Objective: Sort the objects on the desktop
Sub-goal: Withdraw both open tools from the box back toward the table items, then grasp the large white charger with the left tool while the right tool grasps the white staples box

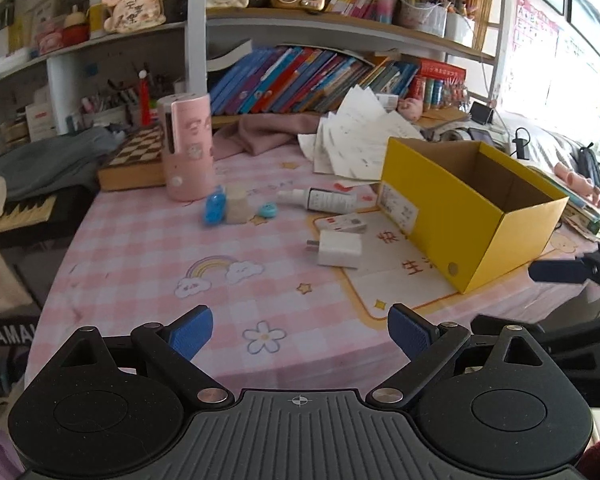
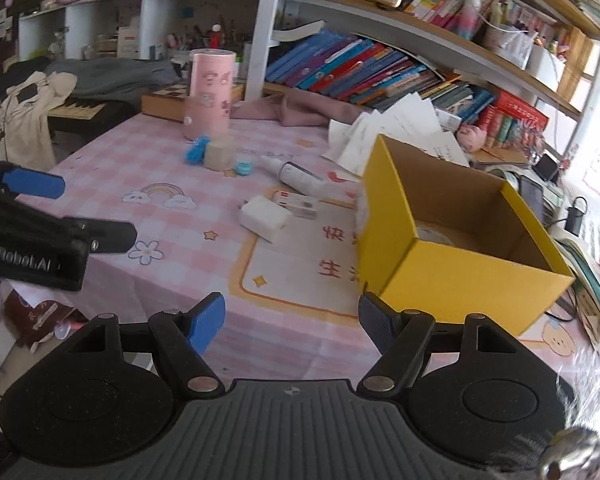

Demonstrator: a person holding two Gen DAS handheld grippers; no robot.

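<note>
The left gripper [image 1: 300, 332] and the right gripper [image 2: 292, 320] hover over the near edge of the table [image 1: 140, 248], both with jaws wide apart and nothing between them. The table carries a pink checked cloth. The yellow box [image 1: 468, 216] stands open on the right side; a roll of tape [image 2: 436, 234] lies inside it. Just left of the box lie a white charger [image 1: 338, 249], a small white carton [image 1: 342, 224] and a white dropper bottle [image 1: 324, 200] on its side. Farther left stand a beige cylinder [image 1: 236, 208], with a blue clip [image 1: 214, 210] touching it and a small blue round item [image 1: 267, 210] just beside it. A pink canister [image 1: 188, 148] stands upright behind them.
</note>
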